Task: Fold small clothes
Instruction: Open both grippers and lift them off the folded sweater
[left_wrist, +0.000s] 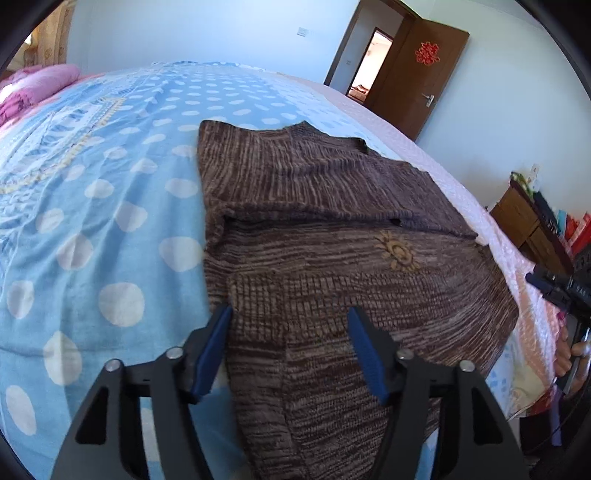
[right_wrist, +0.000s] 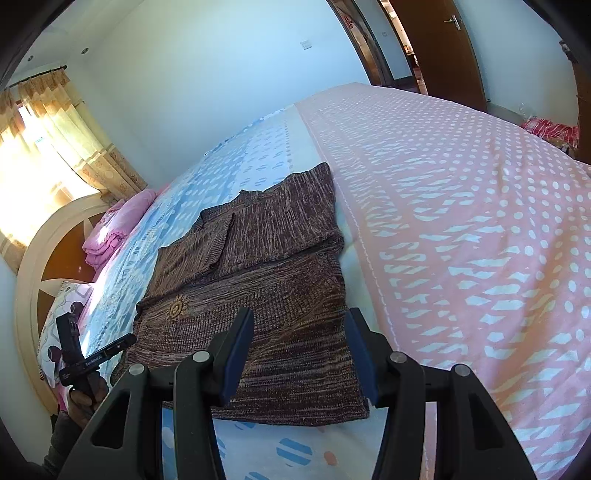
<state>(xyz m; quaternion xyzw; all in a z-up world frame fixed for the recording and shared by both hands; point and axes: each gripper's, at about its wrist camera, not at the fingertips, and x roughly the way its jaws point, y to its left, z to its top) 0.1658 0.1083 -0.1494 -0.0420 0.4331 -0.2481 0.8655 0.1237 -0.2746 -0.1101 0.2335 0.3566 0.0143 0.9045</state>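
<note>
Two handheld grippers hang over one brown knitted sweater (left_wrist: 332, 236) spread flat on the bed (left_wrist: 110, 221), its sleeves already folded in across the chest and its hem nearest the cameras. In the left wrist view the left gripper (left_wrist: 290, 350) has its fingers (left_wrist: 212, 354) released and parted over the hem's left corner, the left finger at about 7 o'clock just beside the garment's edge and the right one above the knit; no cloth is pinched between them. In the right wrist view the right gripper (right_wrist: 299, 356) is likewise unclenched, its fingers (right_wrist: 238, 358) straddling the hem's right corner at 6 o'clock, with nothing caught between them. A sun emblem (right_wrist: 177, 308) lies at 9 o'clock from that gripper. Judged from this layout, the step in hand is the lengthwise fold: sleeves are in, the body is not yet doubled. The next move probably calls for both grippers to descend onto the hem corners, clench on the thick knit together, and carry the hem toward the collar at 12 o'clock, keeping the edge level so the tucked sleeves stay in place.
</note>
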